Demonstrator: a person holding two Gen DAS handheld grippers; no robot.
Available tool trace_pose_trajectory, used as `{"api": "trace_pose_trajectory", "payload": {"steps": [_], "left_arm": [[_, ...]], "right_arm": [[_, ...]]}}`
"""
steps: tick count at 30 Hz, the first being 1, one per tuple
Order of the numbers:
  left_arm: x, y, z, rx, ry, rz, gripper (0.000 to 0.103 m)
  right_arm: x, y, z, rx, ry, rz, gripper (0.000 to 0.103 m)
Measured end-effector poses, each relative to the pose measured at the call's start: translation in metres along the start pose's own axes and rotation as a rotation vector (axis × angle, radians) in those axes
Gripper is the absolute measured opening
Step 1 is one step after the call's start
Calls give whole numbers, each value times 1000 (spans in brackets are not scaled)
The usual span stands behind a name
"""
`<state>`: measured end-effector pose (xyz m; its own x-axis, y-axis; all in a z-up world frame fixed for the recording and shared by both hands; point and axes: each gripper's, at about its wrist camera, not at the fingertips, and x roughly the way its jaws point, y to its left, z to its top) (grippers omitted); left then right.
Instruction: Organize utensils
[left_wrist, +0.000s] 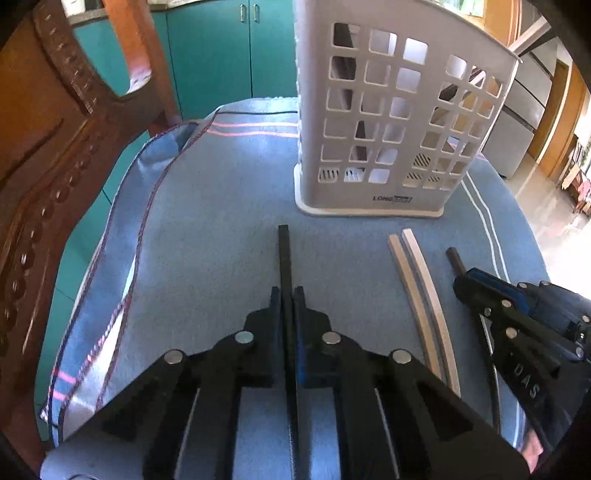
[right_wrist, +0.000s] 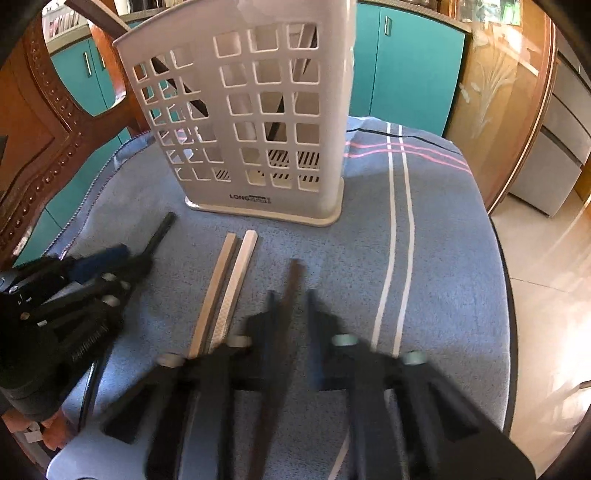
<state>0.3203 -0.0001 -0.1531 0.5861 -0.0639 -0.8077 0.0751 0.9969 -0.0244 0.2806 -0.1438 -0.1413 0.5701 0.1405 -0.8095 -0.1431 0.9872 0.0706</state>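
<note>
Left tool (left_wrist: 287, 295) pinched a black chopstick (left_wrist: 283, 251), long axis pointing at the white utensil holder (left_wrist: 388, 122) just ahead. Right tool (right_wrist: 291, 299) blurred, apparently clamped on a brown chopstick (right_wrist: 295, 273) aimed likewise.

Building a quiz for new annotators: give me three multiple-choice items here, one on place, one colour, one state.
1. The holder is: A white; B red; C black.
2. The two pale chopsticks lie: A in the holder; B on the towel; C on the floor.
3. The jaws of the left gripper are: A open, empty; B shut on a black chopstick; C shut on a spoon.
Answers: A, white grid walls; B, flat on the towel; B, stick pinched between them.
</note>
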Motion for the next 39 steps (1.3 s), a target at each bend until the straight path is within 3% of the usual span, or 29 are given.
{"api": "trace_pose_trajectory", "payload": {"steps": [8,13,17,19,22,31,39], "left_arm": [[-29,-5,-32,24,33,-25,7],[-31,-7,-34,40,18,-18,8],[-29,-7,-30,35,8,-16,18],[-26,-6,-28,34,3,-15,31],[-21,-6,-24,42,-6,-1,40],[-13,-4,-16,41,-16,19,53],[-11,-2,-15,43,-13,28,58]], "right_arm": [[-15,-21,-4,94,20,21,7],[-20,-21,-10,75,11,5,7],[-19,-22,-10,82,14,8,7],[-19,-22,-11,83,15,10,8],[-19,-22,-10,78,13,10,9],[-17,-14,-11,38,7,-22,10],[-16,-2,-13,-10,-3,-67,15]]}}
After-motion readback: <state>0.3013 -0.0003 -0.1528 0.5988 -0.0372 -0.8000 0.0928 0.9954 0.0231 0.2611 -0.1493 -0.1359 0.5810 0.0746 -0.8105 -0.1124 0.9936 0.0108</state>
